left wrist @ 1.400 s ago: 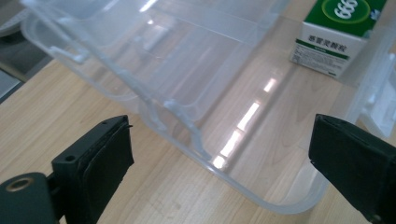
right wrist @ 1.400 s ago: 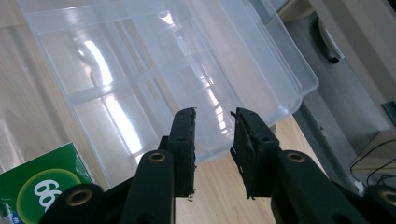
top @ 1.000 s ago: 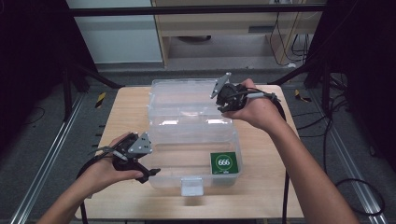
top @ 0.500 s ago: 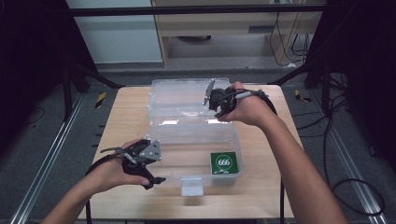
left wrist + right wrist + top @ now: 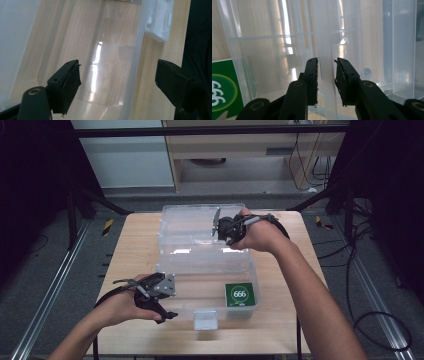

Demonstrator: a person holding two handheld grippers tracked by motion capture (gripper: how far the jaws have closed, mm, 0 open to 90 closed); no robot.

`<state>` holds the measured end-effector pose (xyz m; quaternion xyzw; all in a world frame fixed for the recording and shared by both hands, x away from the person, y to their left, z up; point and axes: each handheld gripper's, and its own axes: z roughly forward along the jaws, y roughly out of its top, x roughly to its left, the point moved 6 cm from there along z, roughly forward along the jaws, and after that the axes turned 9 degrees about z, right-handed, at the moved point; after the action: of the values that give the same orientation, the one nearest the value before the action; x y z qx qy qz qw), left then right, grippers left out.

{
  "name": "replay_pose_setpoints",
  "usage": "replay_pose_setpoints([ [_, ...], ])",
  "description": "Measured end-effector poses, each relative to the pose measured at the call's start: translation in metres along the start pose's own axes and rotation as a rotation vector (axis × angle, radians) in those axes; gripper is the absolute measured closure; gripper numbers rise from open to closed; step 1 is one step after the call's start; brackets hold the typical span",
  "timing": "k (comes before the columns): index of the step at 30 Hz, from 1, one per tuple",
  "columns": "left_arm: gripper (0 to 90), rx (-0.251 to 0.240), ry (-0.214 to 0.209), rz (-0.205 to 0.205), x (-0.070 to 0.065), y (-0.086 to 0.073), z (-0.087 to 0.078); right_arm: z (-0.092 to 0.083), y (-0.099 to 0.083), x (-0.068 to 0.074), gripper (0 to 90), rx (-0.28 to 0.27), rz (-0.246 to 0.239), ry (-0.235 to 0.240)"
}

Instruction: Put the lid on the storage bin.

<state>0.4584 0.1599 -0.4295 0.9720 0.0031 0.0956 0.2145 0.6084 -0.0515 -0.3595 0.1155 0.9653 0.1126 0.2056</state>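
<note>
Two grippers work a clear plastic box (image 5: pixel 205 285) that sits in the middle of the bench (image 5: pixel 135 240), and the change over the last second is in the lid (image 5: pixel 200 227). The right gripper (image 5: pixel 223 227) grasps the lid's edge, its jaws pinching a thin clear wall between them in the right gripper view (image 5: pixel 325 82), and it has moved from the lid's far right corner toward the middle, swinging the lid up and forward over the box. The lid now stands partly raised on its hinge rather than lying flat behind the box.

The left gripper (image 5: pixel 150 295) has drawn a little nearer the box's front left corner; its jaws are spread wide and empty, straddling the box's near rim in the left gripper view (image 5: pixel 117 82). A white latch (image 5: pixel 205 319) hangs at the front of the box, and a green card (image 5: pixel 240 294) printed 666 lies inside at the right.

My reading is that the box is being closed: the lid is roughly midway through its swing, so what remains is to bring it down onto the rim and snap the latch.
</note>
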Motion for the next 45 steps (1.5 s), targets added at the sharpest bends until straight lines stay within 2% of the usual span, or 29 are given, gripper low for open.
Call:
replay_pose_setpoints([
  [6,26.4,0.014,-0.027,0.011,-0.003,0.001,0.004,-0.001,0.002,0.000,79.1,0.006,-0.023,0.010],
  [9,30.1,0.038,-0.039,0.040,-0.006,0.000,0.006,-0.001,0.003,0.001,79.7,0.005,-0.034,0.007],
  [12,34.9,0.057,-0.044,0.051,-0.008,-0.001,0.007,-0.001,0.003,0.001,79.7,0.003,-0.032,0.006],
  [13,37.2,0.062,-0.044,0.068,-0.008,-0.002,0.008,-0.001,0.002,0.001,79.7,0.005,-0.032,0.005],
  [16,42.8,0.071,-0.057,0.073,-0.010,-0.001,0.011,-0.001,0.001,0.001,79.7,0.010,-0.027,0.005],
  [18,47.0,0.094,-0.054,0.081,-0.009,-0.002,0.013,-0.001,0.000,0.000,79.7,0.002,-0.025,0.003],
  [25,62.0,0.107,-0.075,0.068,-0.011,-0.003,0.022,-0.001,0.000,0.001,79.7,0.001,-0.025,-0.003],
  [28,65.2,0.112,-0.075,0.071,-0.011,-0.003,0.024,-0.001,0.001,0.001,79.7,0.001,-0.023,-0.003],
  [32,77.1,0.101,-0.081,0.058,-0.011,-0.002,0.025,-0.001,0.001,0.001,79.8,0.005,-0.028,-0.005],
  [35,80.2,0.097,-0.085,0.050,-0.012,-0.001,0.026,-0.001,0.001,0.002,80.0,0.004,-0.034,-0.011],
  [37,82.3,0.095,-0.073,0.040,-0.012,-0.001,0.026,-0.001,0.001,0.002,80.2,0.010,-0.035,-0.016],
  [39,82.1,0.094,-0.061,0.038,-0.011,-0.001,0.026,0.000,0.002,0.002,80.3,0.010,-0.043,-0.022],
  [45,82.2,0.089,-0.062,0.027,-0.009,-0.002,0.026,0.001,0.005,0.003,80.9,0.007,-0.045,-0.035],
])
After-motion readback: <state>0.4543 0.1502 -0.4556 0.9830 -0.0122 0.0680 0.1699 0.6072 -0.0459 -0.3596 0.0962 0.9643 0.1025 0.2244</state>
